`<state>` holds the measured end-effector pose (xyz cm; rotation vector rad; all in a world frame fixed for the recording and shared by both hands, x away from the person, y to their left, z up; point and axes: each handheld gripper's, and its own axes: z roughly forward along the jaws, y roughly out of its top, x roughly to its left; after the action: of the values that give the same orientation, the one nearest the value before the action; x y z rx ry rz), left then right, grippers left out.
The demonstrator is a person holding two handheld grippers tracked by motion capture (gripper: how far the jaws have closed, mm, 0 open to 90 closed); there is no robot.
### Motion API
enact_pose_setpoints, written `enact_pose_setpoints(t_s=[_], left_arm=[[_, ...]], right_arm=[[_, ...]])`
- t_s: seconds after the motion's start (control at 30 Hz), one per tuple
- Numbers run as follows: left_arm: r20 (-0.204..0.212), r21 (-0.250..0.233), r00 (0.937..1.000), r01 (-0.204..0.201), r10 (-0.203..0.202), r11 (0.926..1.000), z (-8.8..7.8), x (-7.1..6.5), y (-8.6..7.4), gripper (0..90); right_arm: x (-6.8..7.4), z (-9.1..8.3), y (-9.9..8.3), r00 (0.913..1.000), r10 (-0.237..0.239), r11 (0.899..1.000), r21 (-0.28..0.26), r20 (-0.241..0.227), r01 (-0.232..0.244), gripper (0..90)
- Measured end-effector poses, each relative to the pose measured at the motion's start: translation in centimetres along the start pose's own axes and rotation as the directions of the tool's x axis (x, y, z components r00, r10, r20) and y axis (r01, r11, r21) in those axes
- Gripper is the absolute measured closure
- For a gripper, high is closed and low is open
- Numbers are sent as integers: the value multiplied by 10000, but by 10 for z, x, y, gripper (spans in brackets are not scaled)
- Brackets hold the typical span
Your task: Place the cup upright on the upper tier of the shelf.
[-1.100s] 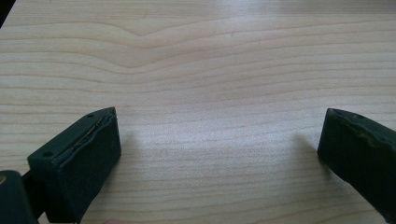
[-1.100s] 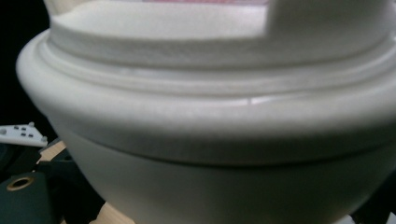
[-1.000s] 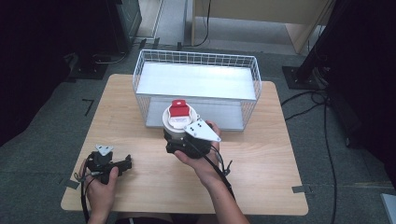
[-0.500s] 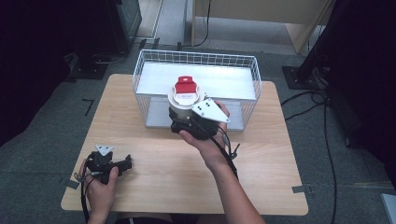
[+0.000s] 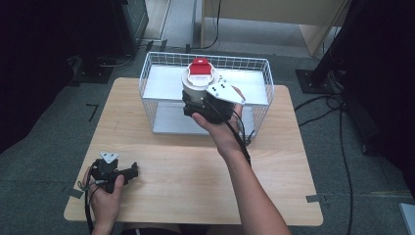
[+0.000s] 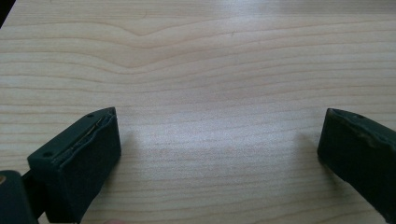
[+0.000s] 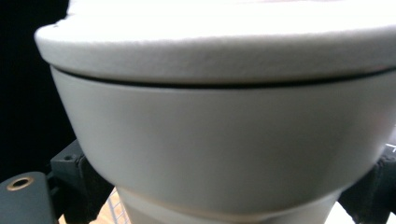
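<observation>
A white container [image 5: 197,84] with a red flip cap is held upright in the air over the front of the white wire basket [image 5: 155,68]. My right gripper [image 5: 196,105] is shut on the container's lower body; in the right gripper view the white container [image 7: 219,140] bulges between the two jaws. My left gripper [image 5: 128,172] rests low on the wooden table [image 5: 195,166] near its front left corner, open, with bare wood [image 6: 219,126] between its jaws.
The wire basket stands at the back middle of the table with a grey tray floor [image 5: 169,122] and a grey shelf [image 5: 164,78]. Cables [image 5: 244,142] trail from the right gripper. Dark stands and cables ring the table on the floor.
My right gripper has carried the white container up and away from me, from in front of the basket to over its front part. The left gripper has stayed put.
</observation>
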<state>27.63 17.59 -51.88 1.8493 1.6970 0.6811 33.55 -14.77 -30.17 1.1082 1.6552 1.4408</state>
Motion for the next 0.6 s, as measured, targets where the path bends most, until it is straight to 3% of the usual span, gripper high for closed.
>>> enact_pose_setpoints(t_s=[0.3,0.6], left_arm=[[2,2,10000,1,-1,10000,0,0,0,0],[5,-16,10000,22,-22,10000,0,0,0,0]], right_arm=[[-13,16,9,9995,314,9995,-65,41,-314,81],[-24,38,18,9988,158,9999,22,471,-159,81]])
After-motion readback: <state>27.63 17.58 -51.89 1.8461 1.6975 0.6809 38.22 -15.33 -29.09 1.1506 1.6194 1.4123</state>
